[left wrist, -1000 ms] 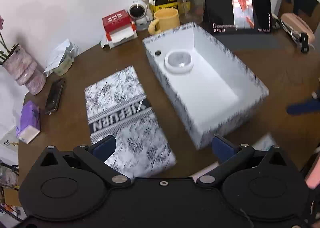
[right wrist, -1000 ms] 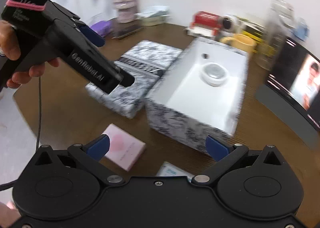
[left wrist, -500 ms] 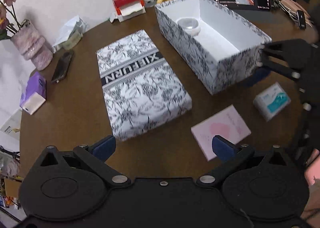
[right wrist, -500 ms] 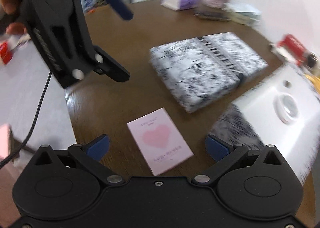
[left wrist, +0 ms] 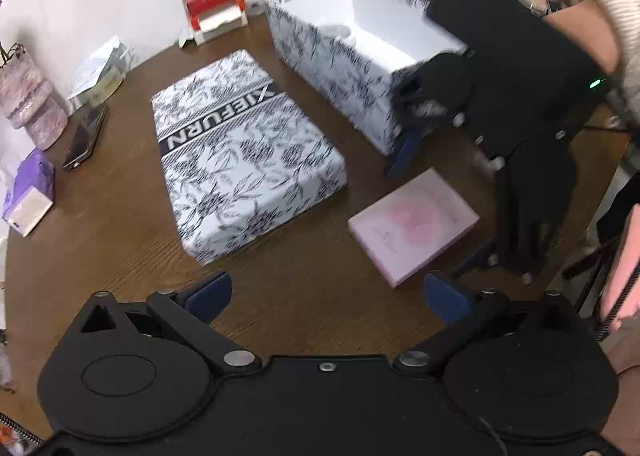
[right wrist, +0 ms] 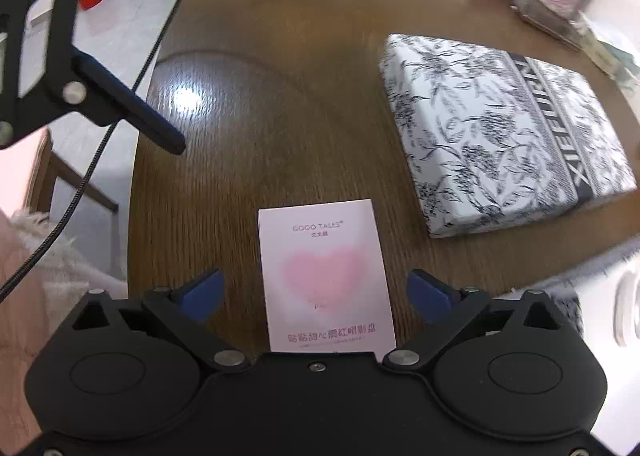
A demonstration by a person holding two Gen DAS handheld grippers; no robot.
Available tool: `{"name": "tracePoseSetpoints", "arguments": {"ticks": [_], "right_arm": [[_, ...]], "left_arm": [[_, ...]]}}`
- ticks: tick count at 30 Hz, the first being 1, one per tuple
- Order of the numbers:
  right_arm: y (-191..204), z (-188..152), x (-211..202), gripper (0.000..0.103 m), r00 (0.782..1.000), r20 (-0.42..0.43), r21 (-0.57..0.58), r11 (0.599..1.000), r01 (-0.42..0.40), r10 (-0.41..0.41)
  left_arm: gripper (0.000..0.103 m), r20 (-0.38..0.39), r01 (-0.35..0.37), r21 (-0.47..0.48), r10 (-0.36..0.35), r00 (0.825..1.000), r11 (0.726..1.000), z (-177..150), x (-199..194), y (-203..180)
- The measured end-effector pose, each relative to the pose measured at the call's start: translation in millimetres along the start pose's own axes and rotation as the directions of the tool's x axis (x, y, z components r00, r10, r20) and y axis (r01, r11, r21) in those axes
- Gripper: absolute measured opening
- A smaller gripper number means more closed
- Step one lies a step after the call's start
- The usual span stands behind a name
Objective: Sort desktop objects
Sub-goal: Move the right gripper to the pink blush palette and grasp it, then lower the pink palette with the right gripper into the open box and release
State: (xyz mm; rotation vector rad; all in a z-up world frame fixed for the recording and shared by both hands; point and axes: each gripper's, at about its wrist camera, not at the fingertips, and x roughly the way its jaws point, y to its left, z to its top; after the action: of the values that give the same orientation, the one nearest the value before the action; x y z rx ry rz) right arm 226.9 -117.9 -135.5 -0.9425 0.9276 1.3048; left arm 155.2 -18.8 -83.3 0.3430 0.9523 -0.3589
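Evidently the right gripper (right wrist: 314, 292) was lined up for a pick: its jaws stood spread, empty, straddling the pink heart-printed box (right wrist: 326, 276) at lower centre of the right wrist frame, which lay flat on the table (right wrist: 248, 144), apart from the patterned lid (right wrist: 504, 132) at right. Judged from the left wrist view, the left gripper (left wrist: 326, 294) hung back at the bottom edge, jaws also spread and empty, leaving room; the open patterned box (left wrist: 340, 64) at upper centre looked the likely destination.
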Motion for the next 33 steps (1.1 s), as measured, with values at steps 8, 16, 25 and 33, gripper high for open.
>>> {"name": "tracePoseSetpoints", "arguments": {"ticks": [8,16,25,33], "right_arm": [[-5.6,-0.6,10.4,0.082,0.998,-0.047,-0.052,0.997,-0.052,0.050],[-15.9,0.1,8.5,0.069,0.993,-0.077,-0.093,0.991,-0.095,0.088],[-8.7,-6.8,-2.8,0.069,0.997,-0.043,-0.141,0.988,-0.068,0.062],[-23.4,-0.3,-87.3,0.069,0.995,0.091,-0.115,0.993,-0.039,0.049]], "left_arm": [[0.103,0.085,0.015,0.027,-0.017,0.996,1.000,-5.1,3.5,-6.6],[0.103,0.090,0.041,-0.019,-0.039,0.995,0.999,-6.4,5.6,-0.4],[0.103,0.124,0.051,-0.079,-0.041,0.991,0.996,1.7,-13.5,6.5],[0.103,0.229,0.103,-0.161,-0.064,0.971,0.982,42.1,-67.0,25.6]]}}
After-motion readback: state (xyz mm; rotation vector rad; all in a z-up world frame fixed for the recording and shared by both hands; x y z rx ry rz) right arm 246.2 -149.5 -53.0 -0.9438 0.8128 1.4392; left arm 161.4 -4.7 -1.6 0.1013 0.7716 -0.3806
